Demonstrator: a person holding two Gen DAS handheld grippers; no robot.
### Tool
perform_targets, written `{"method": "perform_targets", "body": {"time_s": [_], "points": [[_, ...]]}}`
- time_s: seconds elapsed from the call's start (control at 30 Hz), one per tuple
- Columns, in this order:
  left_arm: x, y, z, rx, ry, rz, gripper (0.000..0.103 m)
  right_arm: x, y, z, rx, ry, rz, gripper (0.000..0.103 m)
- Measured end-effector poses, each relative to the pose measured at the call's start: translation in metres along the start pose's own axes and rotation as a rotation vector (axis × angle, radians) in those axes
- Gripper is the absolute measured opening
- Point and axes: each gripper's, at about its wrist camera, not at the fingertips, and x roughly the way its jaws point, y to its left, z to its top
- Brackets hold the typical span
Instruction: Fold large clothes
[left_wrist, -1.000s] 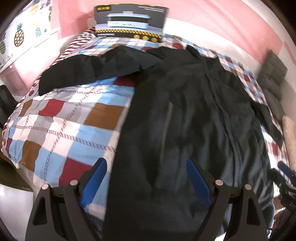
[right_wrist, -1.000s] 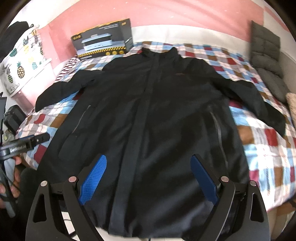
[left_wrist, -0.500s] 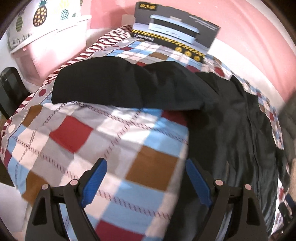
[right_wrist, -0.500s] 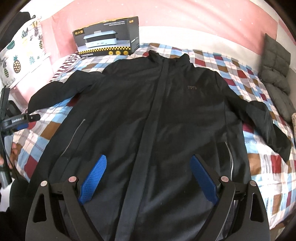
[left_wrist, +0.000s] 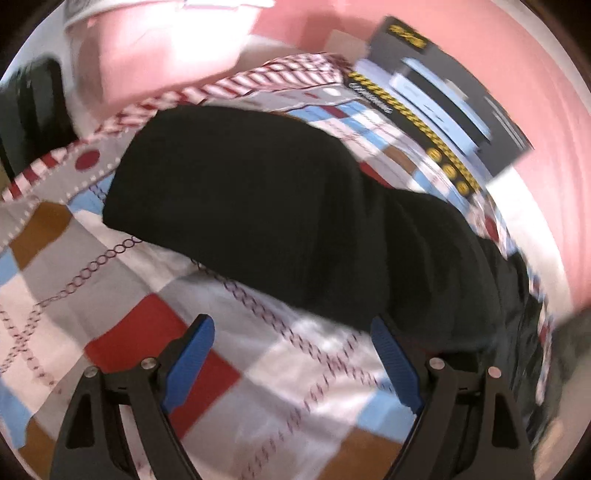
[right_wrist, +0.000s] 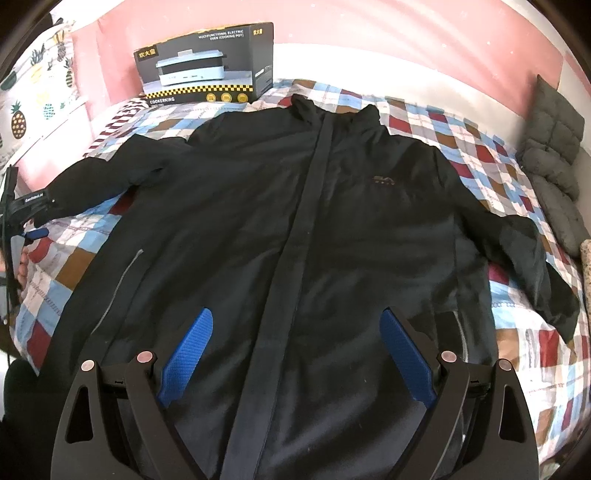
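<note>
Across the checked bedspread (right_wrist: 436, 122) ahead of the right gripper (right_wrist: 295, 325) lies a black jacket (right_wrist: 295, 229), front up, zipped, sleeves spread to both sides. Behind its collar, w/ pink wall at back, stands a cooker box (right_wrist: 207, 66); grey cushion (right_wrist: 554, 155) far right. Right gripper hangs over the hem, jaws wide apart, holding nothing. Left gripper (left_wrist: 291, 336), also wide apart & empty, sits just short of the sleeve (left_wrist: 240, 199).

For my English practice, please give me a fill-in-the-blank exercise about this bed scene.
1. The jacket lies spread on a checked ___.
2. The cardboard box stands beyond the jacket's ___.
3. The fingers of the left gripper are ___.
4. The jacket's colour is ___.

Answers: bedsheet; collar; open; black
</note>
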Motion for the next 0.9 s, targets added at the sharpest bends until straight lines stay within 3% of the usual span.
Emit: {"method": "perform_targets", "body": {"time_s": [0.1, 0.2, 0.3, 0.4, 0.43, 0.47, 0.63, 0.9], "points": [[0.019, 0.017, 0.011, -0.091, 0.011, -0.014, 0.085, 0.008, 0.002, 0.001, -0.004, 0.014, 0.002, 0.093], [0.026, 0.020, 0.019, -0.120, -0.036, -0.007, 0.085, 0.016, 0.001, 0.001, -0.001, 0.032, 0.002, 0.093], [0.035, 0.015, 0.026, -0.089, -0.078, 0.065, 0.066, 0.023, -0.003, 0.002, 0.014, 0.043, -0.002, 0.093], [0.035, 0.008, 0.034, -0.038, -0.095, 0.110, 0.037, 0.027, -0.007, 0.003, 0.030, 0.049, -0.004, 0.093], [0.031, 0.006, 0.036, -0.027, -0.103, 0.103, 0.022, 0.028, -0.008, 0.003, 0.034, 0.051, -0.005, 0.093], [0.024, 0.004, 0.038, -0.011, -0.111, 0.094, 0.017, 0.029, -0.010, 0.002, 0.038, 0.053, -0.007, 0.093], [-0.027, -0.032, 0.046, 0.111, -0.200, 0.065, 0.013, 0.031, -0.019, -0.002, 0.064, 0.062, 0.002, 0.092], [-0.122, -0.154, 0.047, 0.369, -0.346, -0.134, 0.013, 0.016, -0.041, -0.016, 0.126, 0.035, 0.014, 0.092]]}}
